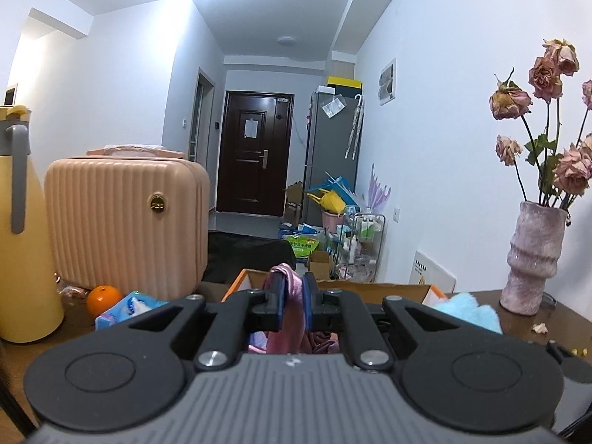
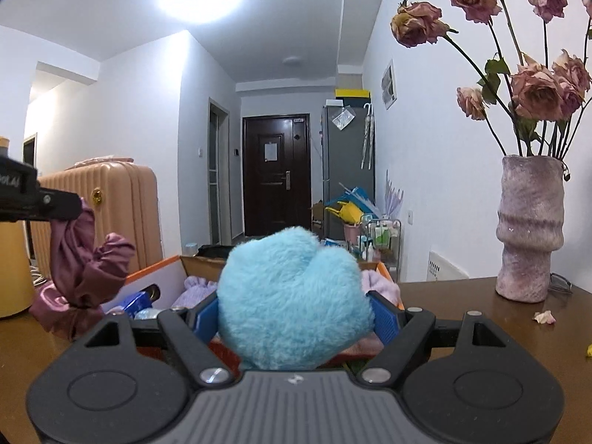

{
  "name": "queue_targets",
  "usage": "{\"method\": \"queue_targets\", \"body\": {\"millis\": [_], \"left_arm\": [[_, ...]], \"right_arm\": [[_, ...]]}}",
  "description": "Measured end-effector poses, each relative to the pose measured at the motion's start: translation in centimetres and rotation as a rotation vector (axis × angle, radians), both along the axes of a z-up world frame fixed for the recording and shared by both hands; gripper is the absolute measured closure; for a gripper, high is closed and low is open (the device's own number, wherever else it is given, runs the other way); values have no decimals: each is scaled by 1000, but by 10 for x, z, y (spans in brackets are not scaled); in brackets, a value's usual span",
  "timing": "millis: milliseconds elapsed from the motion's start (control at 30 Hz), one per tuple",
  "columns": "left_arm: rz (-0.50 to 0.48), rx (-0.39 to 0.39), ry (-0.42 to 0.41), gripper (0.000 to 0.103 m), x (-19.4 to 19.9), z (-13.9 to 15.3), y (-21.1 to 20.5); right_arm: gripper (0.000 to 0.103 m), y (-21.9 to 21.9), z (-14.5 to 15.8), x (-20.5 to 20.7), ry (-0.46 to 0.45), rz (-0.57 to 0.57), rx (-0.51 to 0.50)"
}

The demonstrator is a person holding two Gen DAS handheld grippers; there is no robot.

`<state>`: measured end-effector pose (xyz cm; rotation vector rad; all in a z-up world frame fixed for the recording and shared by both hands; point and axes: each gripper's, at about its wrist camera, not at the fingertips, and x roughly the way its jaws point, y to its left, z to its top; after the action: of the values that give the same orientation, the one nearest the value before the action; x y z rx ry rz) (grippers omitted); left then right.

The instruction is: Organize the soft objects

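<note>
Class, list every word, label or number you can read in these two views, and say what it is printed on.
No text reads whole.
Green bag: yellow Chinese characters, too blurred to read.
Left gripper: white letters on its side, cut off by the picture's edge.
Paper on the door: too small.
Tissue pack: print blurred.

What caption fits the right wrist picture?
Right claw squeezes a fluffy blue plush above the cardboard box.
</note>
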<state>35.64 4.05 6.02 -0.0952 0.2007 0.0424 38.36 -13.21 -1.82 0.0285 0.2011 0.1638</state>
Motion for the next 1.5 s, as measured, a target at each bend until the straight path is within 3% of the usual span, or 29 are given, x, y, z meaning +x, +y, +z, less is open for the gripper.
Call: {"method": "queue_targets", "body": {"millis": [467, 667, 733, 800, 867, 933, 1200, 1433, 1467, 1500], "left_arm": [[61, -53, -27, 96, 52, 2, -7], [-1, -68, 112, 93, 75, -19, 4], [-32, -37, 161, 77, 74, -26, 7], [-35, 8, 178, 38, 65, -33, 10], [-36, 30, 189, 14, 52, -36, 15], [-54, 33, 206, 1, 37, -36, 21], [-157, 57, 377, 0, -2, -64, 7], [-147, 47, 526, 0, 0, -94, -17], [-147, 41, 539, 2, 1, -97, -20], [-147, 36, 545, 12, 2, -99, -22]], "right_arm": [[23, 8, 2, 50, -21, -63, 41], [23, 10, -1, 62, 19, -43, 46], [23, 6, -2, 59, 39, -36, 52], [23, 3, -3, 54, 43, -20, 46], [23, -1, -5, 46, 44, -16, 19], [23, -7, -6, 39, 55, -9, 18], [23, -27, -8, 1, 88, -3, 2], [23, -33, -8, -24, 92, -9, -12], [23, -33, -9, -27, 92, -11, -14], [23, -32, -9, -30, 91, -11, -15]]}}
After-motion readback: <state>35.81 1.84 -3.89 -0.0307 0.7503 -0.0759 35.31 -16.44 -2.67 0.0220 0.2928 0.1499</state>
